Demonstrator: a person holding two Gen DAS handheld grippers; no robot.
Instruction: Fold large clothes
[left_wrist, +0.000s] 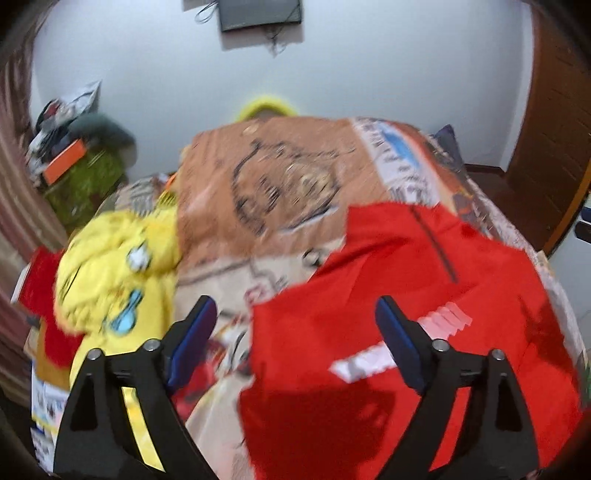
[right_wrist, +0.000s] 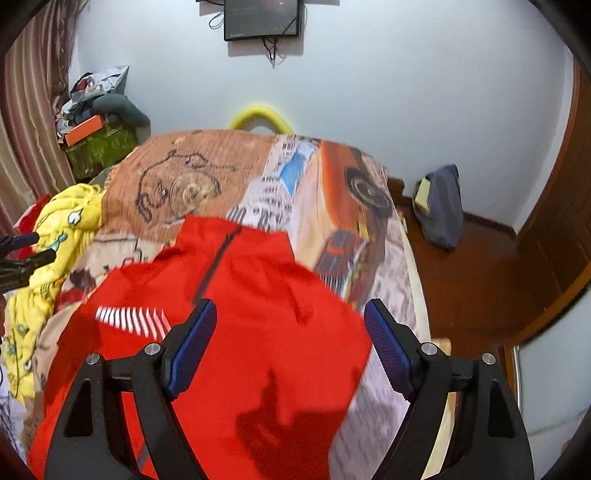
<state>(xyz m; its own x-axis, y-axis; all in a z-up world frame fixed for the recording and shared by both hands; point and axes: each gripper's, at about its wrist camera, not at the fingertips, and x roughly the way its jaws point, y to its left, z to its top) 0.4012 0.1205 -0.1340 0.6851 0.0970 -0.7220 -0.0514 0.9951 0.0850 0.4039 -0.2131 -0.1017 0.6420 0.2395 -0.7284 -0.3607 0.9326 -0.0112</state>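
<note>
A large red garment (left_wrist: 388, 332) with a dark zip and white stripes lies spread on the bed; it also shows in the right wrist view (right_wrist: 258, 314). My left gripper (left_wrist: 295, 317) is open and empty, hovering above the garment's left edge. My right gripper (right_wrist: 290, 317) is open and empty above the garment's right part. The left gripper's fingers (right_wrist: 26, 243) show at the left edge of the right wrist view. A crumpled yellow garment (left_wrist: 118, 266) lies on the bed's left side, seen also in the right wrist view (right_wrist: 55, 240).
The bed has a printed cartoon cover (left_wrist: 266, 177), also in the right wrist view (right_wrist: 314, 192). A cluttered stand (right_wrist: 99, 129) is at back left by a curtain. A blue bag (right_wrist: 439, 206) lies on the wooden floor at right. A wall screen (right_wrist: 262, 18) hangs above.
</note>
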